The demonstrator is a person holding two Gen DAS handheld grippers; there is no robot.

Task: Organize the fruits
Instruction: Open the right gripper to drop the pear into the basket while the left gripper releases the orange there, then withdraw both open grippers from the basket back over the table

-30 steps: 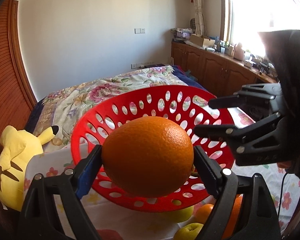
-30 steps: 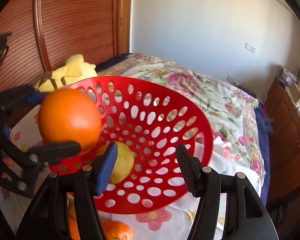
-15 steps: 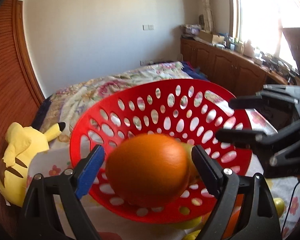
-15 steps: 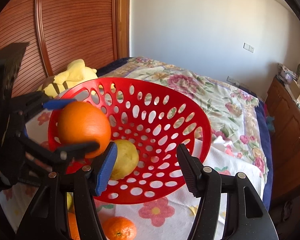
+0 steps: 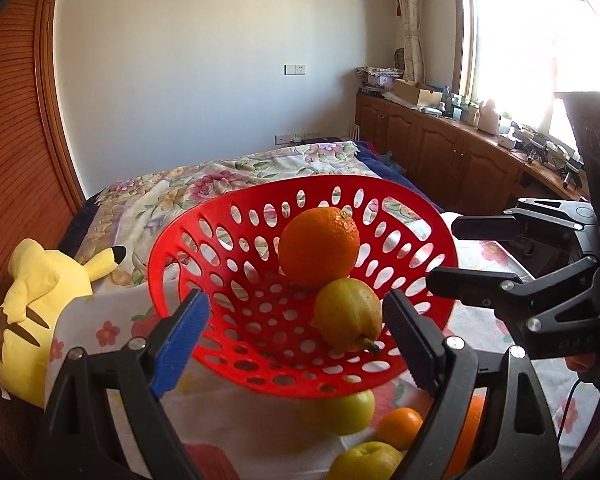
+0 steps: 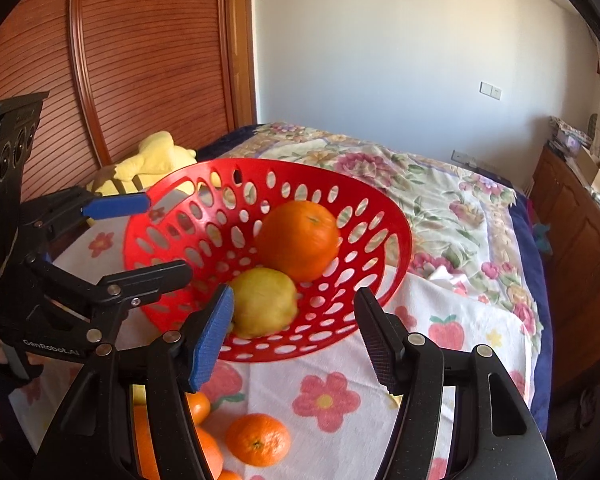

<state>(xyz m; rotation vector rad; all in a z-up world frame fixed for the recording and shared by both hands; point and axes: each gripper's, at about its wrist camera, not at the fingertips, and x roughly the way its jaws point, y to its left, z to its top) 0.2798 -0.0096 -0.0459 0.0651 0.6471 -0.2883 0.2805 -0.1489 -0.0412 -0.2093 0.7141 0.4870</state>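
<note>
A big orange (image 5: pixel 319 252) (image 6: pixel 298 246) lies in the tilted red perforated basket (image 5: pixel 220 276) (image 6: pixel 260 165), touching a yellow-green pear (image 5: pixel 348 318) (image 6: pixel 262 302) just in front of it. My left gripper (image 5: pixel 296 340) (image 6: pixel 140 240) stands open at the basket's near-left rim, with nothing between its fingers. To the basket's right, my right gripper (image 6: pixel 296 332) (image 5: pixel 444 254) is open and empty as well. Loose fruit lies on the flowered cloth below the basket: a green apple (image 5: pixel 340 408), small oranges (image 5: pixel 400 428) (image 6: pixel 258 440), and another yellow-green fruit (image 5: pixel 368 460).
The basket rests on a white flowered cloth (image 6: pixel 440 320) over a floral bedspread (image 6: pixel 440 200). A yellow plush toy (image 5: pixel 40 288) (image 6: pixel 156 156) lies left of it by the wooden headboard (image 6: pixel 140 60). Wooden cabinets (image 5: pixel 460 152) run along the window wall.
The left gripper let go of the orange, which now lies inside the basket behind the pear. That gripper has drawn back from it. The right gripper stays open beside the basket.
</note>
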